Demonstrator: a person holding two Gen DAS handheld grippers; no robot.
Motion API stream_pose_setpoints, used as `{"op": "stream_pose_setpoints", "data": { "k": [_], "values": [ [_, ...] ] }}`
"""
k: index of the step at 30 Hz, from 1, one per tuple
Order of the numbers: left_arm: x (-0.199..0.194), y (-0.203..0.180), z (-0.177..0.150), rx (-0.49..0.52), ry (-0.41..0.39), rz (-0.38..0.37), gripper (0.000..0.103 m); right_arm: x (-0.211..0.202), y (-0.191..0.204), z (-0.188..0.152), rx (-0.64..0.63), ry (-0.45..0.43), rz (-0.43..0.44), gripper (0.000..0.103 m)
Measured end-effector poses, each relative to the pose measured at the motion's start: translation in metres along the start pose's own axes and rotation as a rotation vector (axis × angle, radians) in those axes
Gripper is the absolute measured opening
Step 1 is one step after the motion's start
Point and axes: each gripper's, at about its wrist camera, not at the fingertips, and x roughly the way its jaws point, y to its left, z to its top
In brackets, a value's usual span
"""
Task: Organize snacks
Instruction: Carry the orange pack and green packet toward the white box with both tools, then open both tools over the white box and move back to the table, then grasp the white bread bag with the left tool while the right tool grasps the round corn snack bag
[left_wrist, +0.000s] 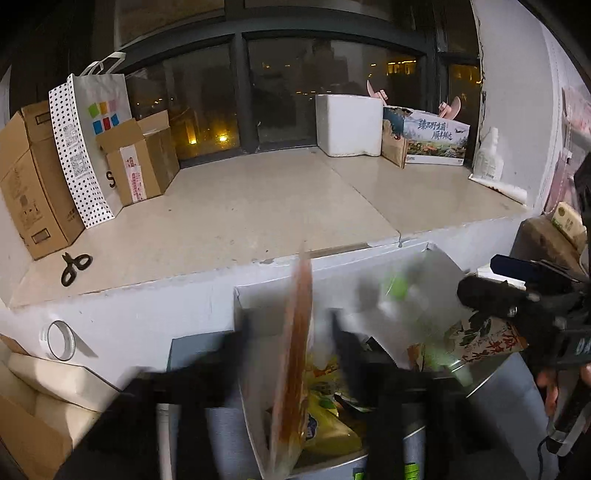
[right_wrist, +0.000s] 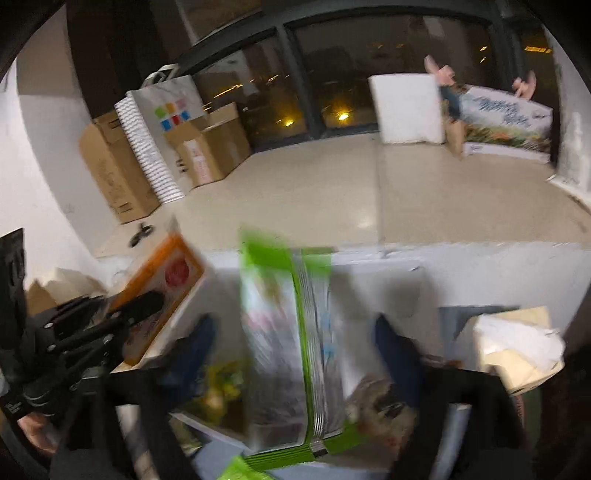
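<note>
The left hand-held gripper (left_wrist: 291, 354) has its dark fingers spread, and a thin orange packet (left_wrist: 297, 332) stands edge-on in the gap between them; blur hides whether either pad touches it. The packet's lower end reaches into an open white box (left_wrist: 255, 417) that holds yellow snack bags (left_wrist: 325, 417). The same packet shows flat in the right wrist view, orange-bordered with a red spot (right_wrist: 173, 273), with the left gripper's black fingers lying over its lower part.

The right hand-held gripper (right_wrist: 295, 350) is spread wide, its blue-tipped fingers well apart on either side of a silver and green snack bag (right_wrist: 280, 332). The bag sits between the fingers without clear contact at either pad; motion blur softens the outlines. In the left wrist view that bag appears as a pale green smear (left_wrist: 399, 291) above the box, beside a printed brown packet (left_wrist: 484, 336).

Behind the box runs a pale stone window ledge (left_wrist: 258, 206). On it lie black scissors (left_wrist: 75, 267), cardboard boxes (left_wrist: 29, 184), a dotted paper bag (left_wrist: 85, 147) and a white foam box (left_wrist: 349, 125). A roll of tape (left_wrist: 59, 339) rests below the ledge at the left.
</note>
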Motion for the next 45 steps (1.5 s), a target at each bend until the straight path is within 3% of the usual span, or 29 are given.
{"op": "stream_pose_setpoints", "data": {
  "k": [2, 8, 15, 21, 27, 29, 31, 36, 40, 45],
  "values": [
    [-0.01, 0.0, -0.006, -0.001, -0.047, -0.013, 0.103, -0.002, -0.01, -0.004, 0.048, -0.002, 0.014, 0.103],
    [-0.037, -0.01, -0.017, 0.016, -0.087, -0.018, 0.103, -0.015, -0.016, -0.019, 0.051, -0.02, -0.007, 0.103],
    [-0.073, -0.021, -0.038, 0.01, -0.079, 0.054, 0.103, -0.057, -0.003, -0.039, 0.032, -0.063, 0.096, 0.103],
    [-0.13, -0.02, -0.095, -0.016, -0.097, 0.011, 0.103, -0.13, 0.017, -0.082, -0.047, -0.14, 0.198, 0.103],
    [-0.19, -0.017, -0.171, -0.076, -0.153, 0.043, 0.103, -0.187, 0.022, -0.14, -0.06, -0.204, 0.265, 0.103],
    [-0.206, -0.016, -0.197, -0.104, -0.16, 0.016, 0.103, -0.204, 0.021, -0.167, -0.048, -0.241, 0.256, 0.103],
    [-0.215, -0.015, -0.222, -0.135, -0.108, 0.018, 0.103, -0.214, 0.02, -0.192, -0.043, -0.254, 0.221, 0.103],
    [-0.228, -0.01, -0.267, -0.196, -0.075, 0.044, 0.103, -0.223, 0.017, -0.254, 0.01, -0.227, 0.15, 0.103],
    [-0.229, -0.01, -0.281, -0.198, -0.046, 0.086, 0.103, -0.199, 0.022, -0.265, -0.051, -0.094, 0.0, 0.103],
    [-0.227, -0.01, -0.288, -0.201, -0.031, 0.062, 0.103, -0.165, 0.026, -0.264, -0.082, 0.006, -0.011, 0.103]
  ]
}}
